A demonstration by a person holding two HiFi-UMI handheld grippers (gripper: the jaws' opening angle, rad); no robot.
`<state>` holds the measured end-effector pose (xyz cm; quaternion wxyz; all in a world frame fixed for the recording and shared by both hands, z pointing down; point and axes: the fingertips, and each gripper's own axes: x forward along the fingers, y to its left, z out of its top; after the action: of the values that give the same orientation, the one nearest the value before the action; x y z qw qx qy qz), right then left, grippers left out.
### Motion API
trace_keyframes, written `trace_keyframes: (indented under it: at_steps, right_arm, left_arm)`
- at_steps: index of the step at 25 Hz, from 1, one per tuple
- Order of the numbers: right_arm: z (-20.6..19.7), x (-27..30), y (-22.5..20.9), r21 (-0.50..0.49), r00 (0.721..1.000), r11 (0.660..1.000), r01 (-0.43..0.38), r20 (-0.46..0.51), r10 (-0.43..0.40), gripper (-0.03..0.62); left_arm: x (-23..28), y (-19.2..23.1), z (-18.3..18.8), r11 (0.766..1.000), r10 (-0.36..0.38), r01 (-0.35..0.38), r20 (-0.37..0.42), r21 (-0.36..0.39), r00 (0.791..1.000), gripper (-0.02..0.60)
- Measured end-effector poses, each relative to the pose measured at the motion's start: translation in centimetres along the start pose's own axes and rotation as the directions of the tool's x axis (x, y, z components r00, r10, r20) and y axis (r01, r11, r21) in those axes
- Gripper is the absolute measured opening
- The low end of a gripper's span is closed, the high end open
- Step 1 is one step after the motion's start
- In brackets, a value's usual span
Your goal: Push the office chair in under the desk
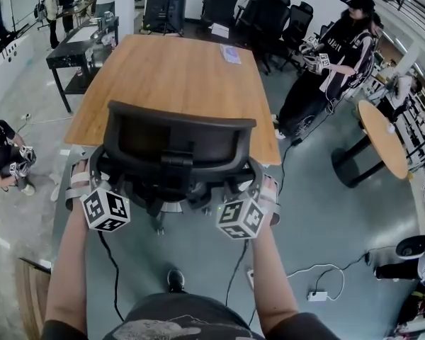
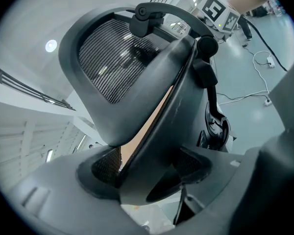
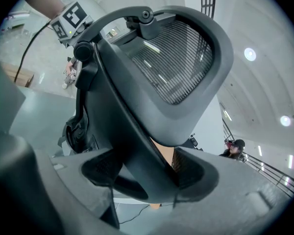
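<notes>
The left tongs (image 2: 144, 173) and the right tongs (image 3: 147, 173) are each standing wide and squeezing one hard side edge of the office chair (image 1: 177, 144), which is standing at the near end of the desk (image 1: 170, 76) with its back close to the desk's edge. The chair is looking big and heavy, but probably rolling easily, so both sides are needing the same gentle push or it is going to swing round. The stiff rim is looking like the best place to hold, not the soft net.
</notes>
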<state>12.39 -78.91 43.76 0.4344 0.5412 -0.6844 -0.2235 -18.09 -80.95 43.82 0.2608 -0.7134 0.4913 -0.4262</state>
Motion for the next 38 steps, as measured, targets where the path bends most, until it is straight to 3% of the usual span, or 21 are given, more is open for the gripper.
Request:
trace_keyframes:
  at_steps: [17,32,38]
  right_arm:
    - [-1.2,2.4,-0.5,-0.01,0.997,0.998,0.062,0.05,-0.061,0.307]
    - [-1.1,2.6,-0.1,-0.012,1.0,1.0,0.009,-0.017,-0.009,0.308]
    - [-1.6,2.2,-0.7,0.002,0.999,1.0,0.012,-0.039,-0.012,0.339]
  left_arm:
    - [2.2,-1.0,0.3,1.0,0.021,-0.021,0.021,0.004,1.0,0.345]
    - [2.4,-0.5,0.0,0.999,0.04,-0.04,-0.013,0.033,0.999,0.342]
    - [2.3,0.0,0.5,0.994,0.103,-0.102,-0.024,0.045,0.994,0.401]
